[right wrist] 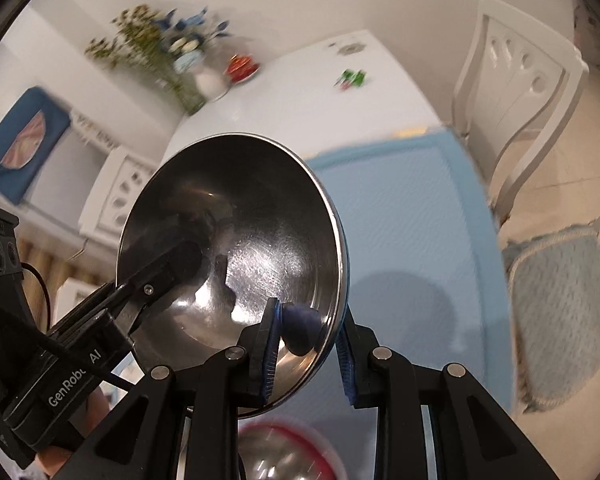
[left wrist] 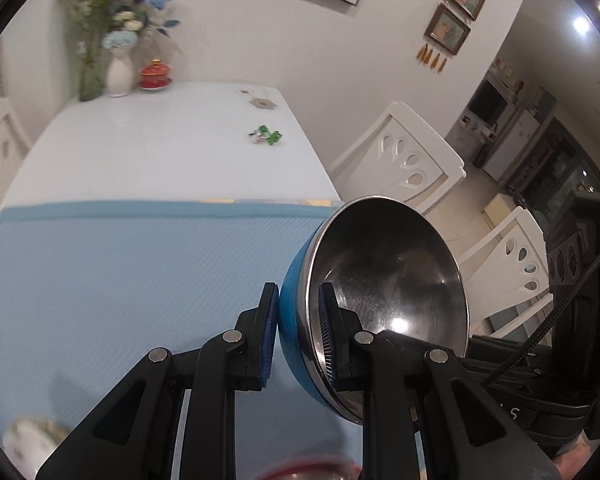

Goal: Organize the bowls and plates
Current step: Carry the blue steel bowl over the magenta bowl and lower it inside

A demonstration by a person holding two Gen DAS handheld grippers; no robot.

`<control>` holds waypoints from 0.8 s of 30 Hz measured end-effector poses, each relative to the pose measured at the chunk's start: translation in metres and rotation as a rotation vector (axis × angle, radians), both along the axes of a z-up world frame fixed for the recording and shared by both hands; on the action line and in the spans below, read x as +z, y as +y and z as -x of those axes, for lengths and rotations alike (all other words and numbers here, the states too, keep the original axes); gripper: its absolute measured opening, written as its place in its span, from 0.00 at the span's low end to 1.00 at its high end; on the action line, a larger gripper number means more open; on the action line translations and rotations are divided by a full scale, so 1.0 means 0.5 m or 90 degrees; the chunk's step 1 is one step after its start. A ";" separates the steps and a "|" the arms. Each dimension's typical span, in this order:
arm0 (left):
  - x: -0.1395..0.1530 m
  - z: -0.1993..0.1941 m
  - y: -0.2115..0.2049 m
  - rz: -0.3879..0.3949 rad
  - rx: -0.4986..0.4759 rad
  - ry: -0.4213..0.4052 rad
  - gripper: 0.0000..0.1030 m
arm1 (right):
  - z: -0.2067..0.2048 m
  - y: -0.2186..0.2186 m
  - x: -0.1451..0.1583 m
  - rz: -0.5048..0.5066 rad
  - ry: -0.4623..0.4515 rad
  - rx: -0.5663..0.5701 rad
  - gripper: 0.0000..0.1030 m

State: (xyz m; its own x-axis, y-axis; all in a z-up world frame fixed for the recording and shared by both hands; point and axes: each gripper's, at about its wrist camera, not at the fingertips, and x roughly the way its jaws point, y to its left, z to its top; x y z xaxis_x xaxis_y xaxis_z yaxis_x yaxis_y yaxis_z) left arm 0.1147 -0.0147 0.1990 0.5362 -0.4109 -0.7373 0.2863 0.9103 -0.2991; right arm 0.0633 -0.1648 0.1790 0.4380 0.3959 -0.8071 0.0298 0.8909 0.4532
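Note:
A bowl (left wrist: pixel 388 272), blue outside and steel inside, hangs tilted above the light blue mat (left wrist: pixel 120 280). My left gripper (left wrist: pixel 298 308) is shut on its rim, one pad on the blue outside and one inside. In the right wrist view the same bowl (right wrist: pixel 228 232) fills the middle, and my right gripper (right wrist: pixel 310 320) is shut on the opposite rim. The left gripper's fingers (right wrist: pixel 168 268) reach into the bowl from the left. A red-rimmed bowl (right wrist: pixel 288 452) lies below, blurred. A white plate (left wrist: pixel 28 440) shows at the lower left.
The mat covers the near part of a white table (left wrist: pixel 160 140). At the far end stand vases with flowers (left wrist: pixel 120 72) and a red lidded cup (left wrist: pixel 155 76); a small green item (left wrist: pixel 266 136) lies mid-table. White chairs (left wrist: pixel 404 156) stand along the right side.

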 end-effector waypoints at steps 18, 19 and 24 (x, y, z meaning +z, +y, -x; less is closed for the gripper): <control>-0.043 0.259 0.050 0.002 0.055 0.053 0.17 | 0.191 0.039 -0.027 0.002 0.049 0.065 0.26; -0.052 0.267 0.053 0.004 0.057 0.063 0.16 | 0.196 0.043 -0.033 0.008 0.054 0.070 0.26; -0.089 0.289 0.062 0.015 0.075 0.100 0.16 | 0.213 0.060 -0.067 0.028 0.087 0.099 0.26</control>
